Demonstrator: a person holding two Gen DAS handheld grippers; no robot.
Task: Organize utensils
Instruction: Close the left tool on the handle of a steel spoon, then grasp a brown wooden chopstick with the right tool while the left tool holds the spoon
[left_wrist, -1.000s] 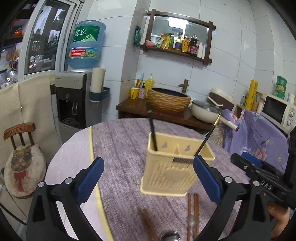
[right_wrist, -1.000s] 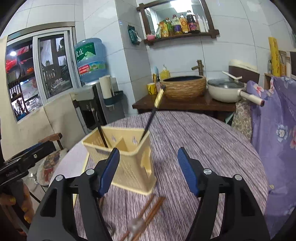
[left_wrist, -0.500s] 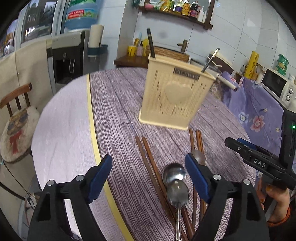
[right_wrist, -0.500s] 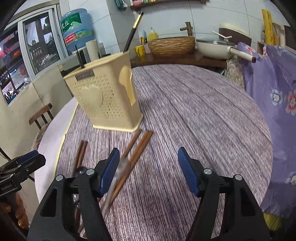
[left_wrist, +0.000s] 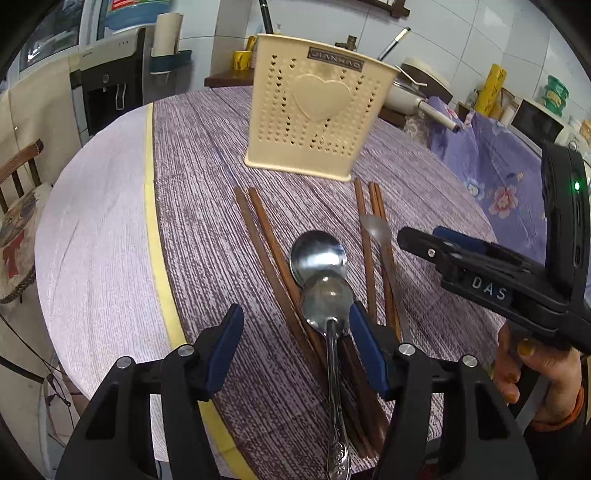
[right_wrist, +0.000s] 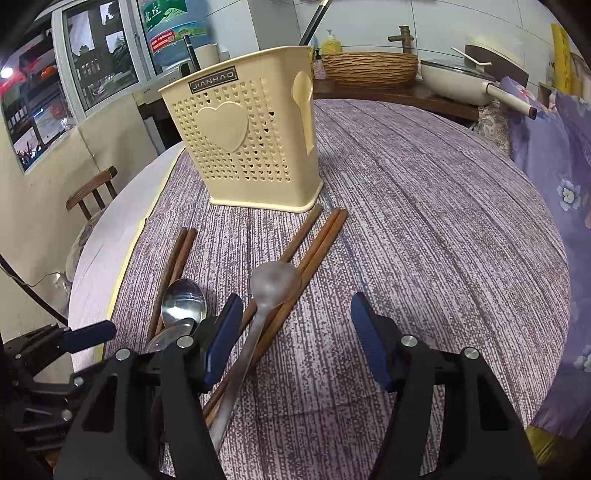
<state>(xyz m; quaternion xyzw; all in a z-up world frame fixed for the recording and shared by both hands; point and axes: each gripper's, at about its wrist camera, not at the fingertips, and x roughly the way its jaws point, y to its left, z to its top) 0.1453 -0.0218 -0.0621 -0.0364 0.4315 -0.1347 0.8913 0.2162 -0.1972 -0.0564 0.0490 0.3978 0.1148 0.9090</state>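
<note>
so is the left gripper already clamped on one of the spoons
No, the left gripper is open: its pads stand clear on either side of the nearer metal spoon, which lies flat on the table.

Water dispenser (left_wrist: 110, 85), wooden chair (right_wrist: 94, 192), woven basin (right_wrist: 371, 68), white pan (right_wrist: 456, 83).

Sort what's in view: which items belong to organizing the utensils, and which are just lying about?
Job:
cream utensil holder
two stacked metal spoons
dull spoon
brown chopsticks

Lying about:
water dispenser
woven basin
white pan
wooden chair
</note>
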